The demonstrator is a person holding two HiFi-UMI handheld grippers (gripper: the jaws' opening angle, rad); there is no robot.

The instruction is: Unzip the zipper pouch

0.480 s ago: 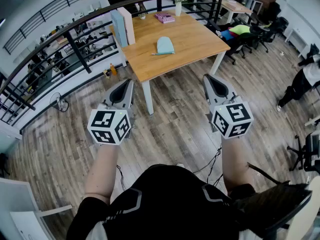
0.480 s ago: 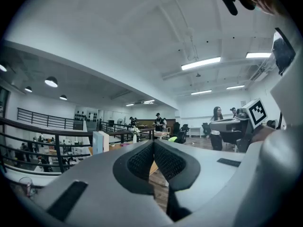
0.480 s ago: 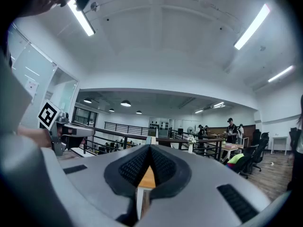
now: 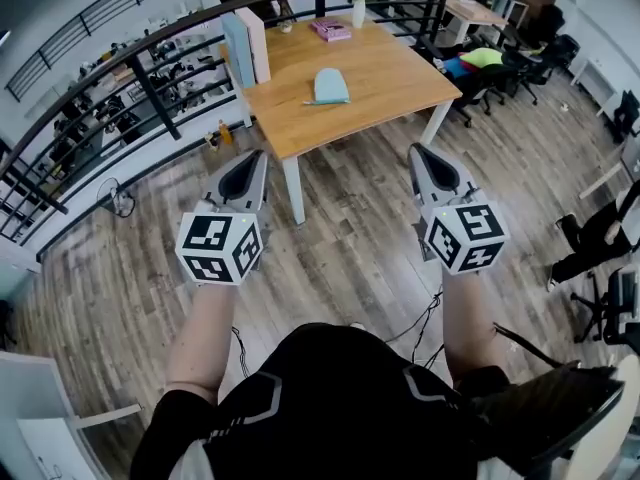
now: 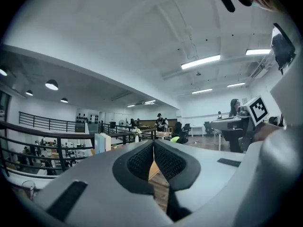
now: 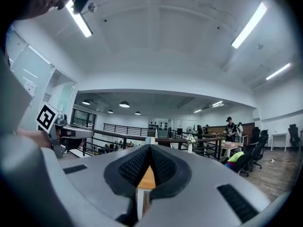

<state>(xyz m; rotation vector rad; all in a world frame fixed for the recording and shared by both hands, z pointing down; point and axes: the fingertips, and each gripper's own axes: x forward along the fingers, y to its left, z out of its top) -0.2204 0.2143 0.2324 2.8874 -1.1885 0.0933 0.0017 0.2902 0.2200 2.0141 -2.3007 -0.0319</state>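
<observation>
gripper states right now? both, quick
Left gripper: closed, jaws together, holding nothing.
Right gripper: closed, jaws together, holding nothing.

It is bright in here. Long ceiling lamps [image 6: 247, 19] glare white overhead, and shadows on the wood floor [image 4: 340, 238] are soft. Every picture bends round at its edges (both gripper views have black corners). The nearest things look blurry.
</observation>
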